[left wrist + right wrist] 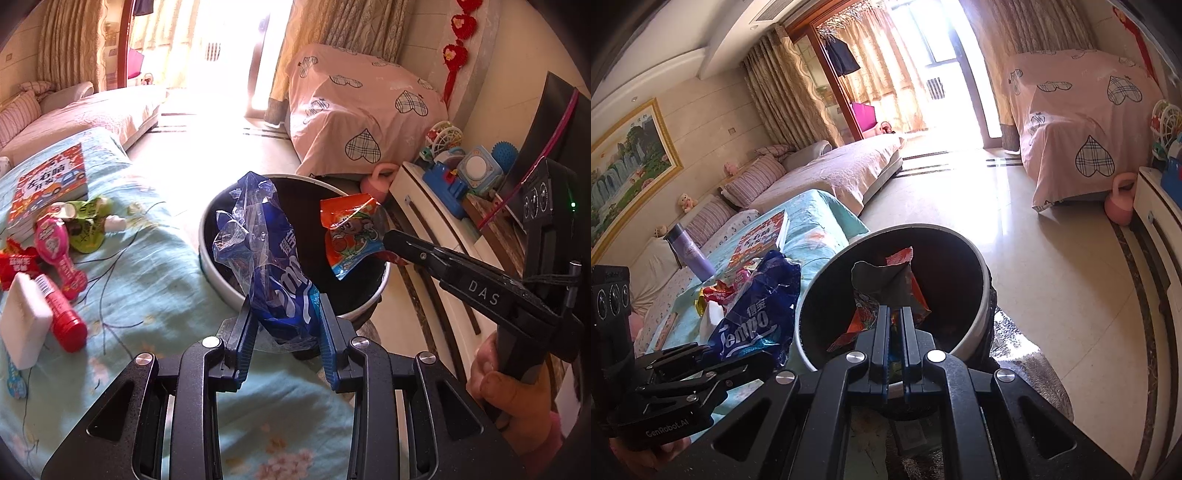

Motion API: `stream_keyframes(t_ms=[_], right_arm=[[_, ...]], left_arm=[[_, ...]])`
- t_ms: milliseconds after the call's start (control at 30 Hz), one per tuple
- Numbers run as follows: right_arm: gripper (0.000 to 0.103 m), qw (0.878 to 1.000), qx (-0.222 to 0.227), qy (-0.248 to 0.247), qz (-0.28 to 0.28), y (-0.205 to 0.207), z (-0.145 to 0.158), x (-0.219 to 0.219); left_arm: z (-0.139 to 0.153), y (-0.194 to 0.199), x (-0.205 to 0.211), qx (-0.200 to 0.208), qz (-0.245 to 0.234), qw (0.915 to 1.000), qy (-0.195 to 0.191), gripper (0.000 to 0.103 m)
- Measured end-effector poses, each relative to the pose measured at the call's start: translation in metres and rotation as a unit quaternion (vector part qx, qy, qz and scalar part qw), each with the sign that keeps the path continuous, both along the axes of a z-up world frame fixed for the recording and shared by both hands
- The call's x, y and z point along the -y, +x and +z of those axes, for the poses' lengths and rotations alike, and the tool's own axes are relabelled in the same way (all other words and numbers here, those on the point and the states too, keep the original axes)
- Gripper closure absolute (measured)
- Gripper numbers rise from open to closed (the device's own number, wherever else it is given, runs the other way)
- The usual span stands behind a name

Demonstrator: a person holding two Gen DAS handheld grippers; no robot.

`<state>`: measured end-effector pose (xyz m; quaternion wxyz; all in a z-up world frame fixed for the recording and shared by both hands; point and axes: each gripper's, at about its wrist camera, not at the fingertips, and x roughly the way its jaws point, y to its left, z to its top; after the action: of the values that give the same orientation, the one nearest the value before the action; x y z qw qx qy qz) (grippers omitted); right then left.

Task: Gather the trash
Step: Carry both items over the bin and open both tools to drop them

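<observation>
My left gripper (285,301) is shut on a crumpled blue Tempo tissue wrapper (266,251) and holds it over the near rim of a round white trash bin (218,275) with a black inside. The wrapper also shows in the right wrist view (753,314). My right gripper (895,312) is shut on an orange snack wrapper (886,295) and holds it over the bin's opening (964,343). In the left wrist view the snack wrapper (351,232) hangs from the right gripper (389,238) above the bin.
On the light blue tablecloth (147,288) lie a green wrapper (88,225), pink packets (59,251), a red tube (62,314), a white block (24,321), a red wrapper (14,264) and a book (50,184). A purple bottle (690,254) stands on the table. A TV cabinet with toys (454,177) is right.
</observation>
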<state>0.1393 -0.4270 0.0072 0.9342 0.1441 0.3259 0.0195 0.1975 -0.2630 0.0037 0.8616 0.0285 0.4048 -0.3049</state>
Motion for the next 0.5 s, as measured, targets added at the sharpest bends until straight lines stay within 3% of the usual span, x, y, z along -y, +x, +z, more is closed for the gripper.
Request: stream_keyframes(t_ms=[233, 367, 500], right_arm=[[0.098, 1.000, -0.011, 0.004, -0.001, 0.012, -0.004, 0.006], [0.093, 1.000, -0.021, 0.009, -0.009, 0.020, -0.007, 0.011], [0.087, 0.999, -0.025, 0.017, -0.010, 0.022, -0.007, 0.016]], left_arm=[[-0.009, 0.019, 0.013, -0.022, -0.009, 0.9997, 0.005, 0.072], [-0.010, 0.024, 0.020, -0.019, -0.014, 0.9995, 0.022, 0.051], [-0.011, 0.027, 0.014, -0.021, -0.003, 0.9997, 0.015, 0.047]])
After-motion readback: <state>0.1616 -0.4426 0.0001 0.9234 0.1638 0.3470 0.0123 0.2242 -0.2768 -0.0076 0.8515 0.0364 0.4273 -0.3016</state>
